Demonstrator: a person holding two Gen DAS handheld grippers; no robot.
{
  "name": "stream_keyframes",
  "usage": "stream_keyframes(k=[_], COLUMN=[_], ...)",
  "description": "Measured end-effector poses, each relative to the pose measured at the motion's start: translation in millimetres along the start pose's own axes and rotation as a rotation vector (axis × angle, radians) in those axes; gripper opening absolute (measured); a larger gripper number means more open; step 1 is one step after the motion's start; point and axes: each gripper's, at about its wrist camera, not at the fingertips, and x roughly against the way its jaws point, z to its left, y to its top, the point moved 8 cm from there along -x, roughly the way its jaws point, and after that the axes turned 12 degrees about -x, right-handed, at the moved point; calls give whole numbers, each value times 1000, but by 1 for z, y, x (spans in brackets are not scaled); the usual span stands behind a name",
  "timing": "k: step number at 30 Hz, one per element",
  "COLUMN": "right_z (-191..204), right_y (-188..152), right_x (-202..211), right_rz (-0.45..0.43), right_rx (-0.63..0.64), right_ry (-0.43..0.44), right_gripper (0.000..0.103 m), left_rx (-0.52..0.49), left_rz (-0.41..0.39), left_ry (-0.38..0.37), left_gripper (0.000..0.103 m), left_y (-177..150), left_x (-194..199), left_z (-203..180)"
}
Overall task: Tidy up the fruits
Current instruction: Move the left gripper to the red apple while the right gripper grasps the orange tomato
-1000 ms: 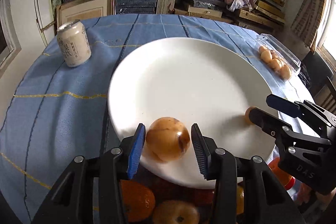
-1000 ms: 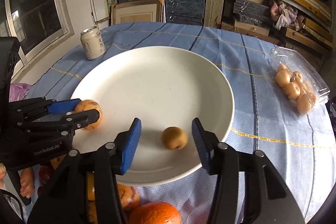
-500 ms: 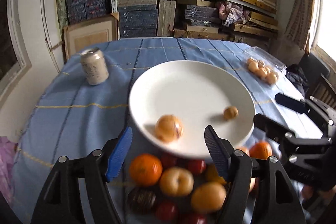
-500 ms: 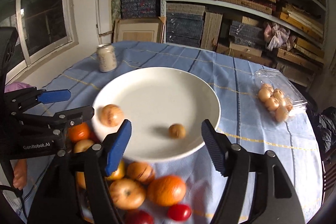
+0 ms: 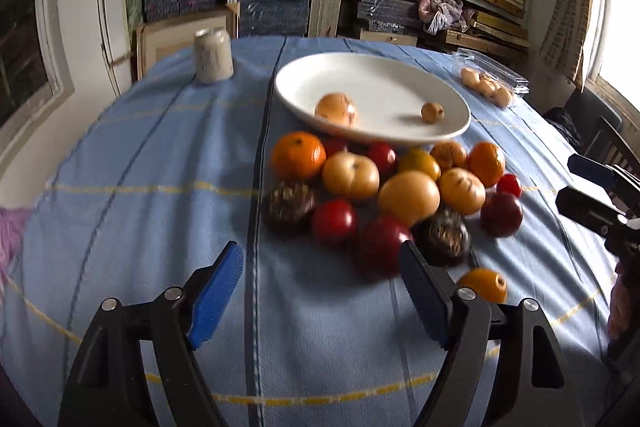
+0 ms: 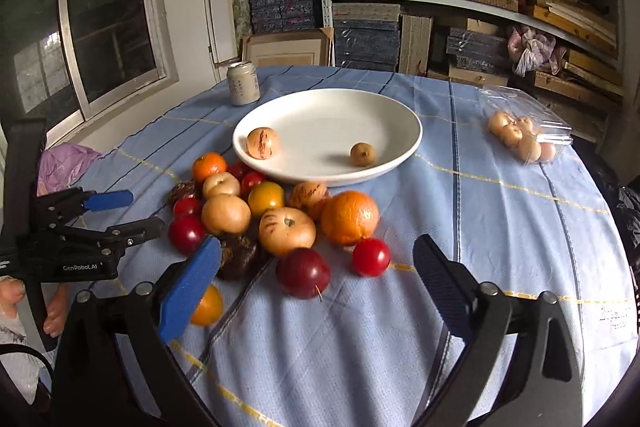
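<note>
Both my claws hang empty above the blue woven tablecloth (image 6: 500, 211), jaws spread wide: the left gripper (image 5: 320, 291) and the right gripper (image 6: 316, 267) each frame the heap of loose fruit (image 6: 280, 215) with nothing between their ribbed pads. I judge this the gap between placements: two pieces lie on the white plate (image 6: 384, 115) already, a streaked pale pear-like fruit (image 6: 262, 143) at its 9 o'clock rim and a small brown round one (image 6: 362, 153) near 5 o'clock, and the rest wait at the plate's 6 o'clock, on the cloth.

Next I'd pick one piece at the heap's near edge. From my right claw, the glossy dark red plum (image 6: 303, 272) and the smaller red one (image 6: 371, 257) lie closest, at 12 o'clock just ahead of my fingers; both are smooth, round and likely to roll, so I'd close gently around the middle. The dimpled orange (image 6: 349, 217) offers better grip. Two dark, rough-skinned fruits (image 5: 289, 205) look scaly. A drinks can (image 6: 243, 83) and a clear plastic clamshell of small pale fruit (image 6: 524, 135) stand well apart.
</note>
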Motion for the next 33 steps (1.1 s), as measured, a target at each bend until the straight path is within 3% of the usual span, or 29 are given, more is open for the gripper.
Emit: stream_keyframes(k=[4,15,21,25,33], right_z=[-2,-17,-21,-21,-23], right_y=[1,9,10,11,12], right_x=[0,-10,-9,-8,-5], right_rz=[6,40,37,36,30], right_rx=[-9,-87,-105,-109,-114], right_ry=[15,7,0,-3,1], right_gripper=[95,98,98,98,98], left_rx=[-30,-56,-38,-30,-2], left_rz=[3,20,39,49,55], left_ry=[3,-75,-151,-207,-208], left_gripper=[80,80,78,64,61], left_y=[-1,5,5,7,7], left_x=[-5,-18,-26,-32,-37], left_z=[-7,-31,-41,-48,-42])
